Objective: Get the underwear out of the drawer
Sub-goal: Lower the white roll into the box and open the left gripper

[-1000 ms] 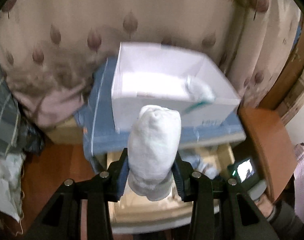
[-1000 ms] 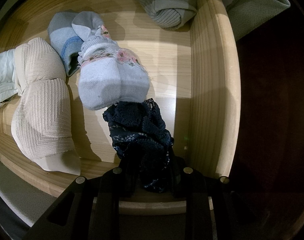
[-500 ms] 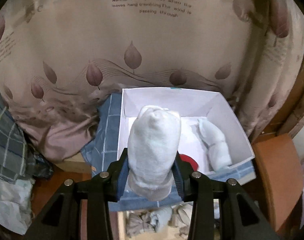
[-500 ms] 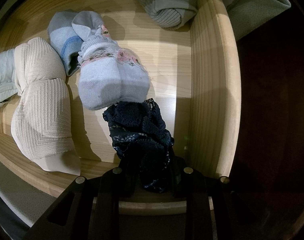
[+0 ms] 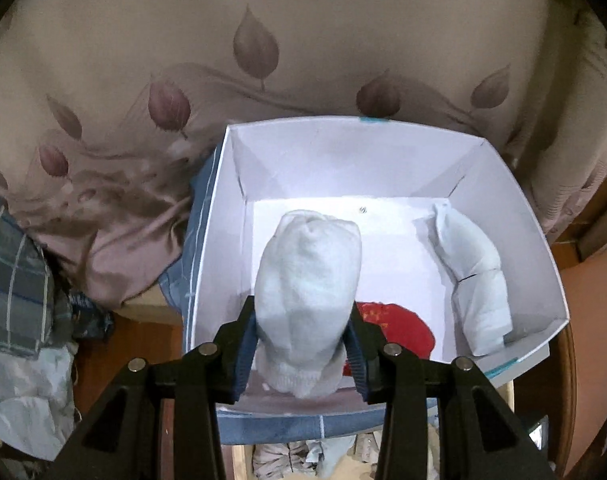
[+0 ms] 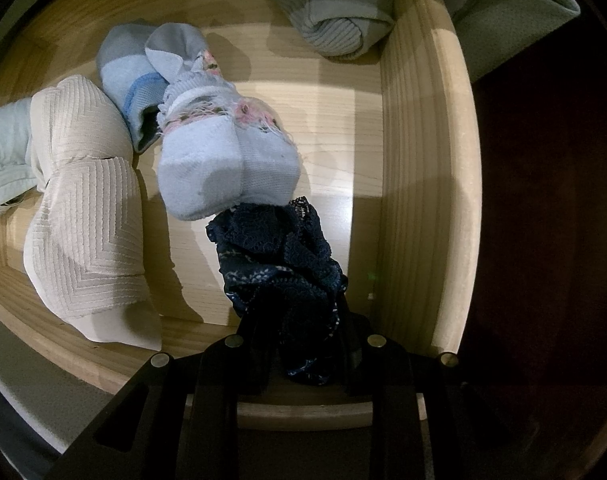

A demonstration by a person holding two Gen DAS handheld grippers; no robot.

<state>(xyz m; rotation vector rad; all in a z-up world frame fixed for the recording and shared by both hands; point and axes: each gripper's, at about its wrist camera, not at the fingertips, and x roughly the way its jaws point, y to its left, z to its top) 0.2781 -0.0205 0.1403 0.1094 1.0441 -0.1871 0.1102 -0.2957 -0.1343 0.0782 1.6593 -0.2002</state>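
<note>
Dark lace underwear [image 6: 281, 276] pinched between right gripper [image 6: 303, 344] jaws, above drawer [image 6: 419, 184].

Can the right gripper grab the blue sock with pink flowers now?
Probably not yet. The right gripper is already shut on the dark lace underwear, so it's full, though the flowered sock lies uncovered just beyond.

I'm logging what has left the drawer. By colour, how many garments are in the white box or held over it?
White roll: 1
Pale blue bundle: 1
Red garment: 1
Total: 3
</note>
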